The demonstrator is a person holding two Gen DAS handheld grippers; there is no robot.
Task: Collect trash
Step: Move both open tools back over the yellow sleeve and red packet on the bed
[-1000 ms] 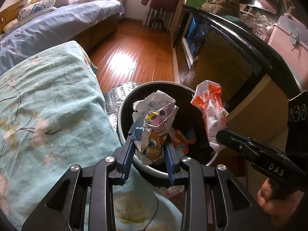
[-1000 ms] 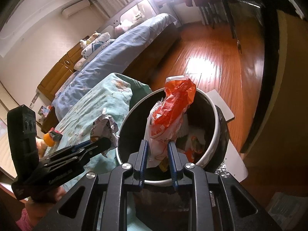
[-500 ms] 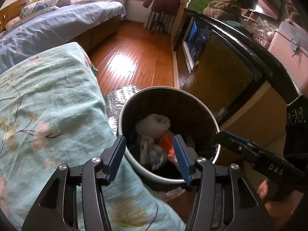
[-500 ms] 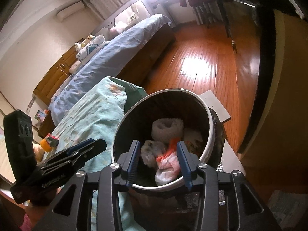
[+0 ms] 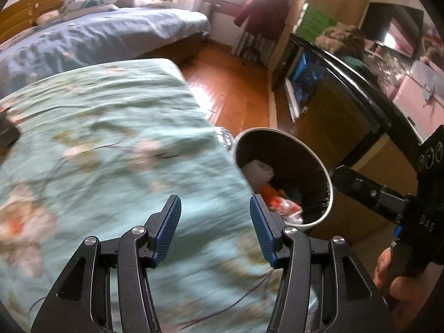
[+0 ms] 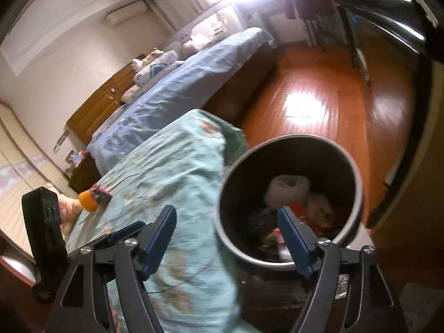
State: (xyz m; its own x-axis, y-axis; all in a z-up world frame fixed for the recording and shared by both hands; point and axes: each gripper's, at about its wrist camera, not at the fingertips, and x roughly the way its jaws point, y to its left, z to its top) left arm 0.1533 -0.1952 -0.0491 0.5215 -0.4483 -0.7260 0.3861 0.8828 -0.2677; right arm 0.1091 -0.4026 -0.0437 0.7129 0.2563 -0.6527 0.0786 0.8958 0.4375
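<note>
Black bin [image 6: 356, 191], just one, holds trash [image 6: 288, 187]. Left gripper [image 5: 215, 229] wide, empty; right gripper [image 6: 226, 238] opening, empty.

Teal floral quilt [image 5: 116, 149] fwd, blue-sheeted bed [image 5: 91, 36] behind, wood floor [image 6: 319, 105] w/ sun glare

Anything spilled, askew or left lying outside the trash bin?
No spill shows. The trash bin stands upright beside the floral bedspread, with its wrappers inside. One leftover: an orange item with a dark wrapper lies on the bedspread's far edge, too blurred to identify. The left gripper and right gripper are both empty.
</note>
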